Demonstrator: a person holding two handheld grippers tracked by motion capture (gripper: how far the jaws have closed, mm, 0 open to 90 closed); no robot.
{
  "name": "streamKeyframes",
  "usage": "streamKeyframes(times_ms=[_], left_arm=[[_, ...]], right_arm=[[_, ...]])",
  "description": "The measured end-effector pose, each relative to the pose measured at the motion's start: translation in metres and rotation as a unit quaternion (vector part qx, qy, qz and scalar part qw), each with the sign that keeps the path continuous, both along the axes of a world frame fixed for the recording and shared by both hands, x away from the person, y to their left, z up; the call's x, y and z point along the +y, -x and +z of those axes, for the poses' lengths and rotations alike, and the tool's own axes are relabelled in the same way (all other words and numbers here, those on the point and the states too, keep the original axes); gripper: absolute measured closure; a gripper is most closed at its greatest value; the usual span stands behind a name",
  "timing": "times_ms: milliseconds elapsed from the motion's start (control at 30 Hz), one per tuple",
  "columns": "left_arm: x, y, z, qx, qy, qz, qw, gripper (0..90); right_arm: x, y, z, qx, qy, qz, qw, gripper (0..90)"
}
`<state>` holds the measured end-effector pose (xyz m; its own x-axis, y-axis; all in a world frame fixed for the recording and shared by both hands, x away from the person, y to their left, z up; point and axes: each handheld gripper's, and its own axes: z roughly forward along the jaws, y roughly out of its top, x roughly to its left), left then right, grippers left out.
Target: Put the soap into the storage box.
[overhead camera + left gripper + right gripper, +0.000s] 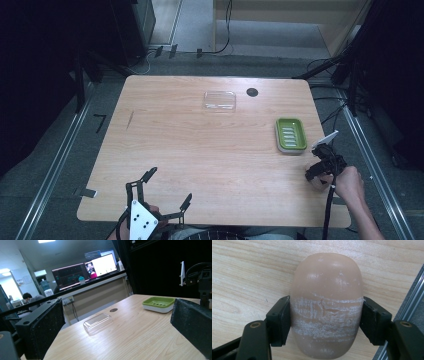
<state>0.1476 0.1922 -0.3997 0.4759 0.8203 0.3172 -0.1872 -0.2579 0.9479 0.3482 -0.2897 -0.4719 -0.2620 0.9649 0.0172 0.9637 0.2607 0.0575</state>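
A beige oval bar of soap [327,305] lies on the wooden table near its right edge. My right gripper [325,322] points down at it, and both pads press against its scuffed sides. From above, that gripper [320,175] sits at the table's right front, just below a green soap dish [290,135] with a white base. A clear plastic lid [219,101] rests at the table's far middle. My left gripper [162,192] hovers at the front left edge, jaws wide apart and holding nothing; past them lie the lid [98,322] and the dish [158,303].
The table's far side has a dark round grommet [252,92] right of the lid. Metal rails [57,165] run along the floor on both sides. Beyond the table stand monitors [85,270] and a seated person [31,300].
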Motion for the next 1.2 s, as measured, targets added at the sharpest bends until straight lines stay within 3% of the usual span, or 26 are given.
streamKeyframes(times_ms=[567, 1200], left_arm=[[0.0, 0.0, 0.0, 0.0, 0.0, 0.0, 1.0, 0.0], [0.0, 0.0, 0.0, 0.0, 0.0, 0.001, 1.0, 0.0]], right_arm=[[-0.001, 0.002, 0.011, -0.013, 0.0, 0.016, 0.9998, 33.5], [0.004, 0.004, 0.029, -0.047, 0.0, 0.028, 0.9985, 33.5]])
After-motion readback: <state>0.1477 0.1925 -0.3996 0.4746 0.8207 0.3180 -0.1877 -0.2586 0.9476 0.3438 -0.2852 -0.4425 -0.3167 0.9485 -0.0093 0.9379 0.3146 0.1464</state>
